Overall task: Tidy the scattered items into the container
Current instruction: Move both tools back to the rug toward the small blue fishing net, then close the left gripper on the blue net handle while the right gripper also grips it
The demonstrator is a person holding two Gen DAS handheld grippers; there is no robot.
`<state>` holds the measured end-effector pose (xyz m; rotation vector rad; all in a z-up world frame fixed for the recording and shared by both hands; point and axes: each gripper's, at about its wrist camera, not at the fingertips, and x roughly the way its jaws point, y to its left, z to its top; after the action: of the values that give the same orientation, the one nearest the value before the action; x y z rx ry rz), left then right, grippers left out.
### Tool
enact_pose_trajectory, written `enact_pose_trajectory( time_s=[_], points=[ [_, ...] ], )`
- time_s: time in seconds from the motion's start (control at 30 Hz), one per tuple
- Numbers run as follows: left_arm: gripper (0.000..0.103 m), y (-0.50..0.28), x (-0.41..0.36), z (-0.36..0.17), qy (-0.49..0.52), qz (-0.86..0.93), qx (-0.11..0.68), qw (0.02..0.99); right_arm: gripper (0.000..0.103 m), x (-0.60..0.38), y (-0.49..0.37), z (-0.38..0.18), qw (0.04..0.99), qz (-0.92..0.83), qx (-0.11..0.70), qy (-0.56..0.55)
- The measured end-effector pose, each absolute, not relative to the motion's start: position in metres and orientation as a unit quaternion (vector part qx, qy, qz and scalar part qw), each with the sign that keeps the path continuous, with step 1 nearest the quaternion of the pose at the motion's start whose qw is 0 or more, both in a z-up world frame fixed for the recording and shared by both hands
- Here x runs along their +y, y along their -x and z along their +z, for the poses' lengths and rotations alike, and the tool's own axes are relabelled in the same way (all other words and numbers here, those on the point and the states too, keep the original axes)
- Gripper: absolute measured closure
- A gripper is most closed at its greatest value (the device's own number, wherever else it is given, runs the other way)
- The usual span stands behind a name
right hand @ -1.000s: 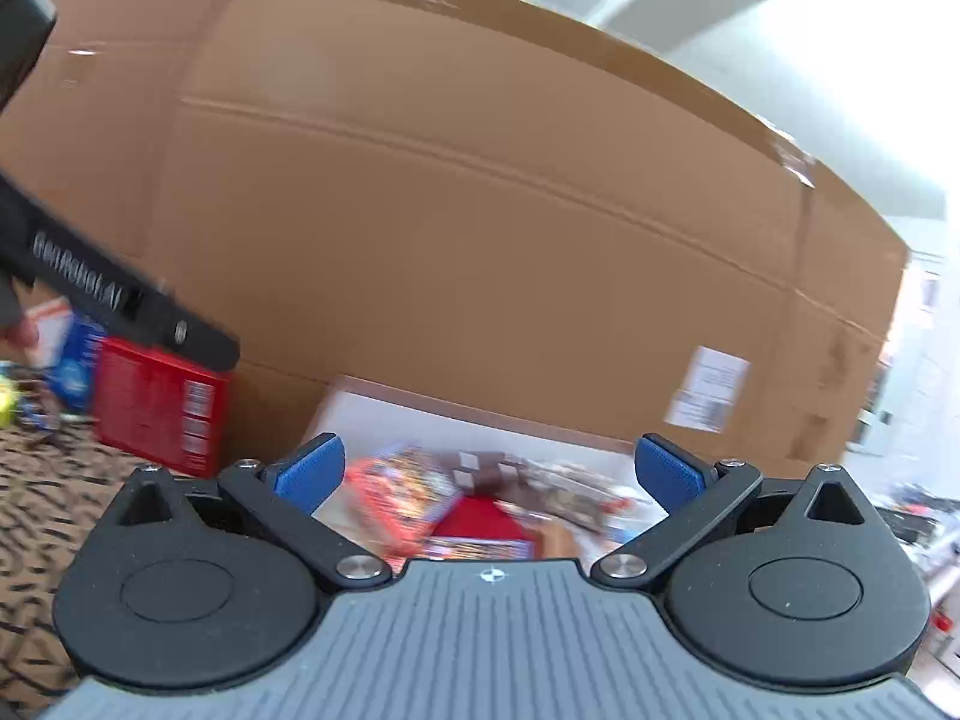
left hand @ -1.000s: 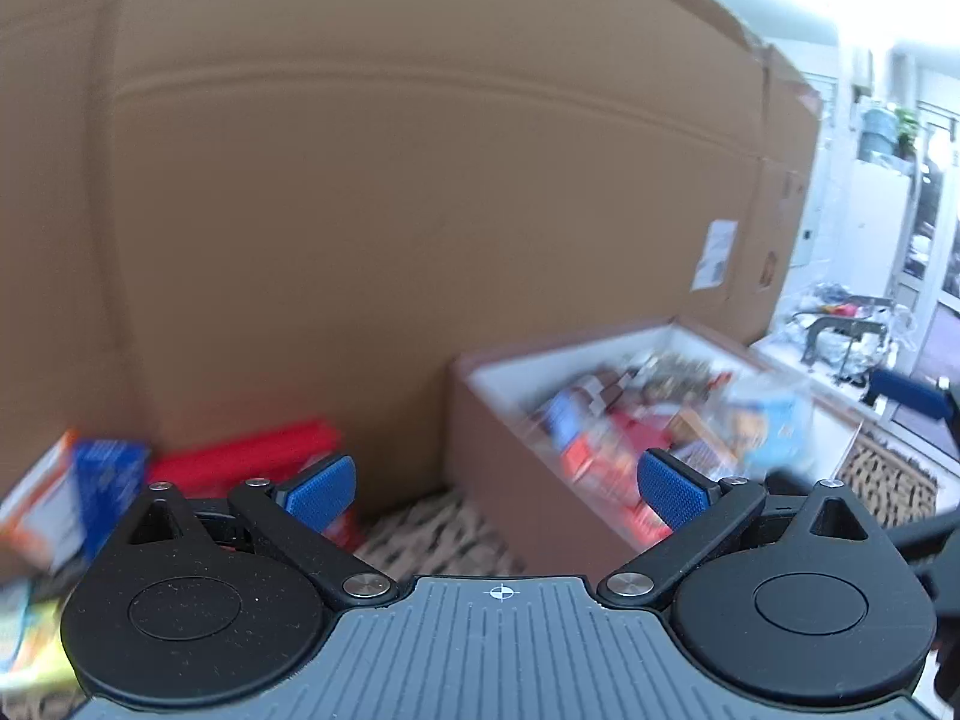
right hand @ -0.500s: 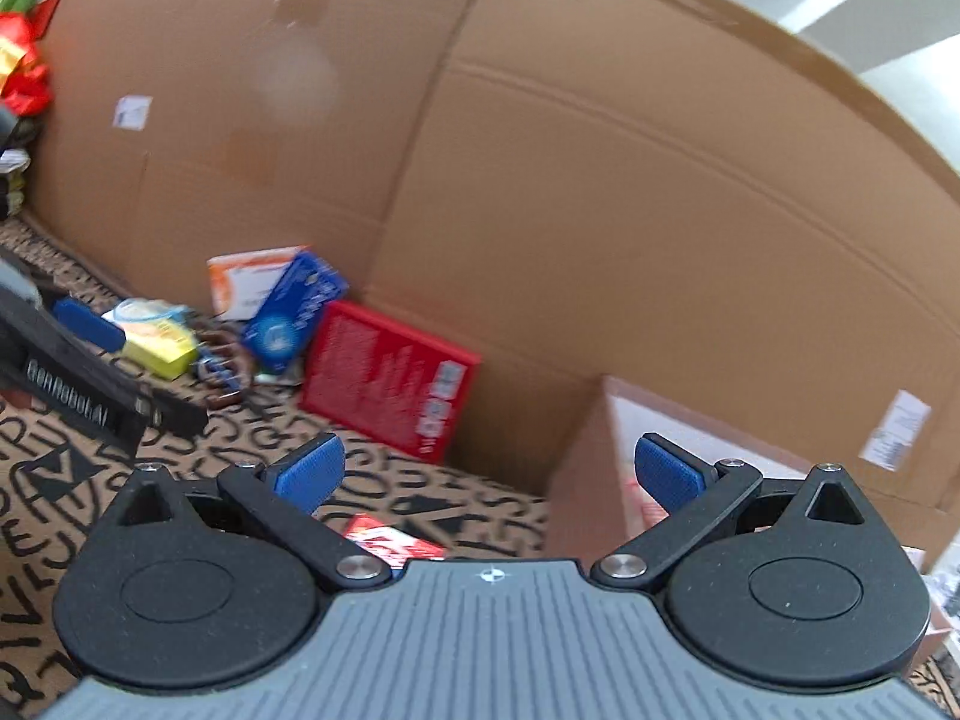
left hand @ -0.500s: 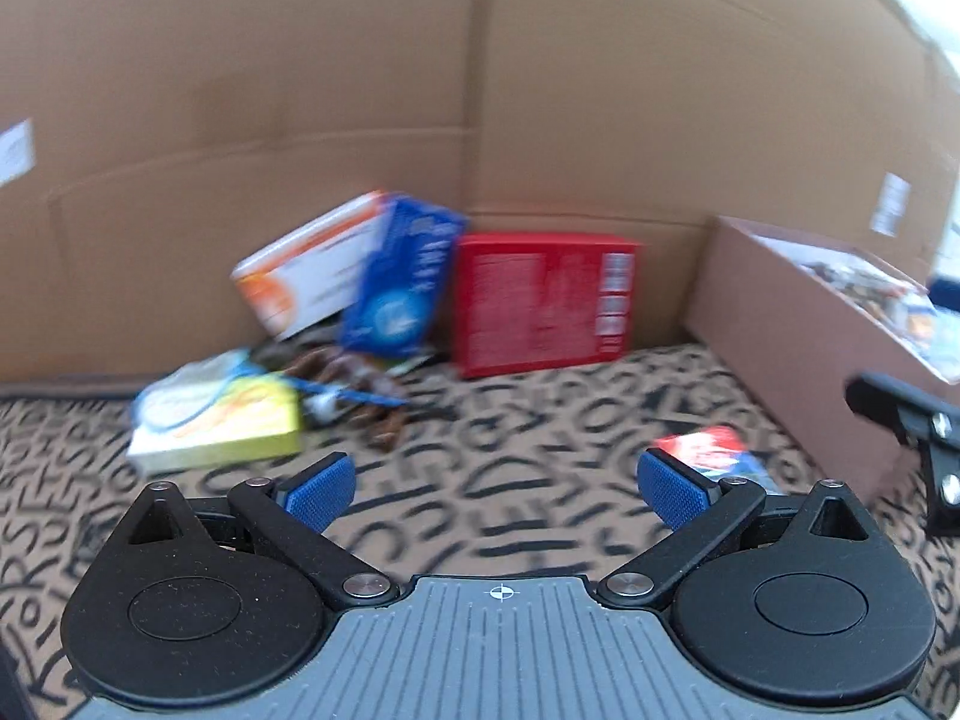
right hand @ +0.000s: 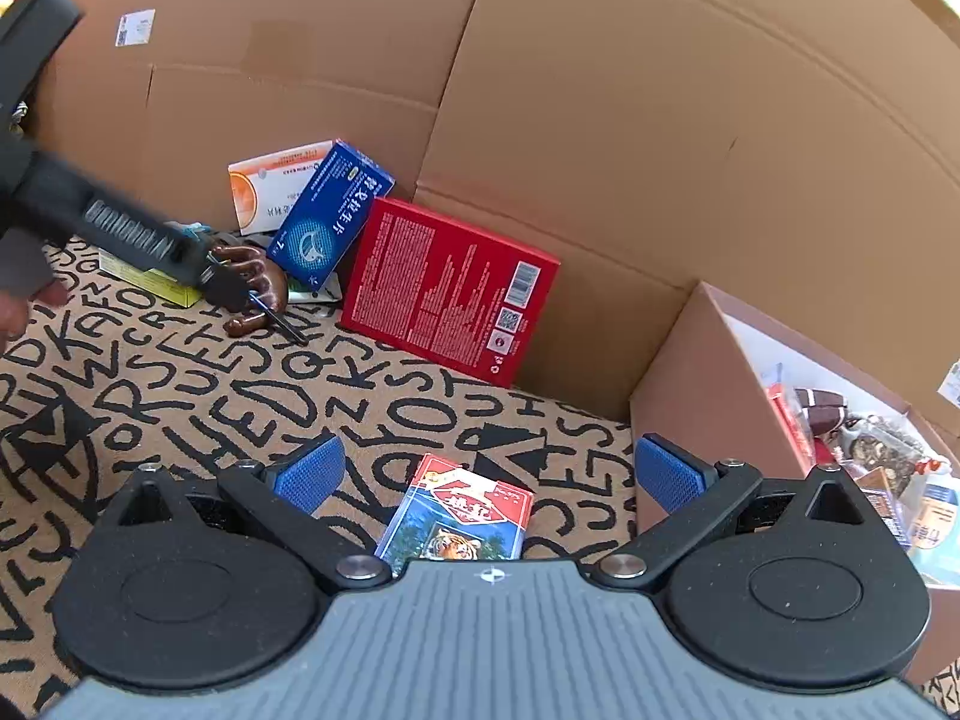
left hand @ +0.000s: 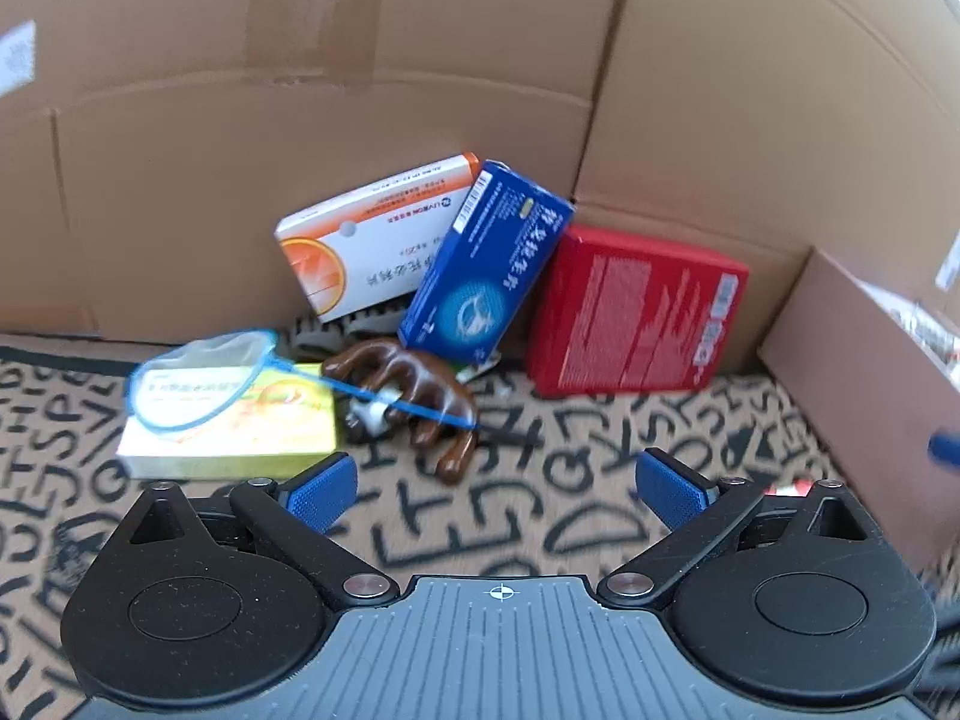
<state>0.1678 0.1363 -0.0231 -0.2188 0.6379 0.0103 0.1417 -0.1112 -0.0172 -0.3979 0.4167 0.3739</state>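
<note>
Left wrist view: the left tool (left hand: 491,486) stands wide open, holding nothing, its pads clear of the patterned rug (left hand: 540,498). Ahead, a white-and-orange box (left hand: 372,240), a blue box (left hand: 486,264) and a red box (left hand: 636,312) lean against the cardboard wall (left hand: 300,120). A small blue net (left hand: 204,381) lies across a yellow box (left hand: 240,426) and a brown wooden massager (left hand: 414,396). Grey straps behind the massager are mostly hidden. The container (left hand: 864,372) is cut off at the right edge, its contents blurred.

Right wrist view: the right tool (right hand: 487,477) is also wide open and empty. A card pack with a tiger picture (right hand: 462,516) lies on the rug between its fingers, its near end hidden by the tool body. The container (right hand: 708,384) sits right, part filled; its items are hard to make out. The left tool (right hand: 228,282), blurred, hovers over the massager (right hand: 264,282).
</note>
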Motion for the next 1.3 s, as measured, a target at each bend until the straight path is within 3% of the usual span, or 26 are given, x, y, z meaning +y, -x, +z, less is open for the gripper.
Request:
enact_pose_trajectory(
  time_s=[0.1, 0.37, 0.4, 0.43, 0.47, 0.57, 0.6, 0.63, 1.07, 1.13, 1.3],
  points=[
    [0.001, -0.194, 0.15, -0.029, 0.153, 0.014, 0.331, 0.931, 0.001, -0.108, -0.147, -0.023, 0.939, 0.188, 0.214, 0.192],
    [0.016, -0.237, 0.173, -0.059, 0.211, 0.063, 0.371, 0.902, 0.001, -0.108, -0.157, -0.034, 0.936, 0.186, 0.234, 0.187],
    [0.021, -0.239, 0.173, -0.062, 0.209, 0.065, 0.374, 0.901, 0.001, -0.109, -0.158, -0.034, 0.936, 0.184, 0.236, 0.186],
    [0.04, -0.238, 0.17, -0.062, 0.191, 0.064, 0.371, 0.906, 0.001, -0.109, -0.159, -0.035, 0.936, 0.182, 0.237, 0.184],
    [0.051, -0.238, 0.167, -0.063, 0.177, 0.063, 0.377, 0.907, 0.001, -0.11, -0.159, -0.035, 0.936, 0.181, 0.24, 0.182],
    [0.058, -0.23, 0.161, -0.061, 0.161, 0.056, 0.376, 0.911, 0.001, -0.111, -0.158, -0.037, 0.936, 0.182, 0.243, 0.176],
    [0.078, -0.224, 0.157, -0.061, 0.159, 0.045, 0.378, 0.911, 0.001, -0.111, -0.157, -0.037, 0.937, 0.183, 0.242, 0.175],
    [0.08, -0.218, 0.154, -0.06, 0.157, 0.033, 0.38, 0.911, 0.001, -0.111, -0.156, -0.037, 0.937, 0.184, 0.241, 0.175],
    [0.079, -0.122, 0.101, -0.059, 0.114, -0.129, 0.398, 0.901, 0.001, -0.118, -0.135, -0.028, 0.941, 0.189, 0.224, 0.171],
    [0.063, -0.106, 0.09, -0.057, 0.089, -0.153, 0.395, 0.902, 0.001, -0.12, -0.134, -0.028, 0.941, 0.189, 0.224, 0.169],
    [0.056, -0.091, 0.096, -0.058, 0.092, -0.16, 0.396, 0.9, 0.001, -0.121, -0.129, -0.028, 0.94, 0.197, 0.226, 0.161]
  ],
)
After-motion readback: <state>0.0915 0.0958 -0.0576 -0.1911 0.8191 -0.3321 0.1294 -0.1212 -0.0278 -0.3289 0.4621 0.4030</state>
